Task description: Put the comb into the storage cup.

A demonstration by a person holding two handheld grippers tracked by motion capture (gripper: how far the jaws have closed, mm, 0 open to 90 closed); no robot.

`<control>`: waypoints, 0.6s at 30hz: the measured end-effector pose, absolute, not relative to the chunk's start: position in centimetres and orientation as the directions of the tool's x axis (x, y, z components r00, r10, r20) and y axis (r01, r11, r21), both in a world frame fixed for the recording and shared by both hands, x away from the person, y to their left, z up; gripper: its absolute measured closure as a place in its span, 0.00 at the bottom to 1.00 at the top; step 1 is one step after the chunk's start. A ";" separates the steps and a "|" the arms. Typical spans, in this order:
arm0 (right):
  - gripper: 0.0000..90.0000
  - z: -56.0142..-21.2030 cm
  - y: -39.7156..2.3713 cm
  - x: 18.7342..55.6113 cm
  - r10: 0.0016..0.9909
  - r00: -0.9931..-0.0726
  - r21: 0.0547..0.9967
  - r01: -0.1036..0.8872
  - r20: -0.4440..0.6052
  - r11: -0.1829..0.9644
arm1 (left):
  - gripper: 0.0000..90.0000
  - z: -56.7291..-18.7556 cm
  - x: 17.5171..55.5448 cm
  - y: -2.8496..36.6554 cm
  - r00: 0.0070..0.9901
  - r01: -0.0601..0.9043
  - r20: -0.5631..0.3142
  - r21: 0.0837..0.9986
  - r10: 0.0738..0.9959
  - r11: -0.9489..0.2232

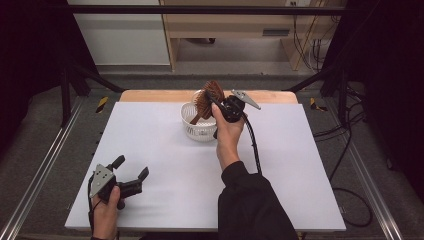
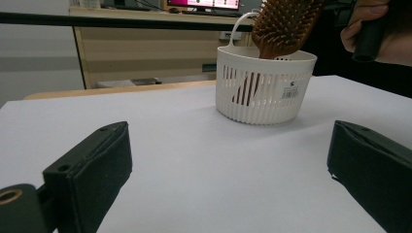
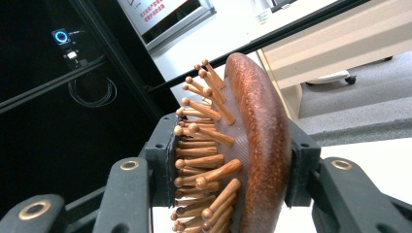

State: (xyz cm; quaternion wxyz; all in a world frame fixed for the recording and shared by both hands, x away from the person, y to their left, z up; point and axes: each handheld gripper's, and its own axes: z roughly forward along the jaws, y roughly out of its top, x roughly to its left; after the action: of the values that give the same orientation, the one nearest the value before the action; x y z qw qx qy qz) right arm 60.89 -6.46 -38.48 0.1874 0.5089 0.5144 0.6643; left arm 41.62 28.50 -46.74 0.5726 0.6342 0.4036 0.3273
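Note:
A brown wooden hairbrush (image 1: 209,96) stands tilted with its handle down inside a white slotted basket (image 1: 192,127) at the far middle of the white table. My right gripper (image 1: 216,102) is shut on the brush's head above the basket. In the right gripper view the two pads clamp the hairbrush (image 3: 252,145), one on the bristle side and one on the rounded back. From the left gripper view the hairbrush (image 2: 284,24) rises out of the basket (image 2: 265,85). My left gripper (image 1: 131,172) rests open near the table's front left corner, with nothing between its jaws.
The white table (image 1: 150,150) has a wooden strip along its far edge. Black frame rails run down both sides. A wooden desk and cables stand beyond the table. A cable trails from the right gripper across the table's right half.

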 end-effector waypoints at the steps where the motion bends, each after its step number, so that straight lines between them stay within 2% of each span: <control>1: 0.56 -38.5 -6.5 60.9 0.773 -0.412 0.874 0.273 0.483 -0.401 | 0.03 -46.8 41.7 28.5 0.464 0.139 -0.051 0.990 0.884 -0.016; 18: 0.56 -39.0 -6.6 60.9 0.773 -0.405 0.871 0.279 0.489 -0.404 | 0.03 -46.7 41.6 28.4 0.468 0.137 -0.049 0.990 0.882 -0.017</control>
State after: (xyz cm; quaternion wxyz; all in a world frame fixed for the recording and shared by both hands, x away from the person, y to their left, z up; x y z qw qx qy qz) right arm 60.92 -6.63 -39.05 0.1861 0.5126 0.5130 0.6630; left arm 41.63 28.40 -46.74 0.5748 0.6353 0.4012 0.3241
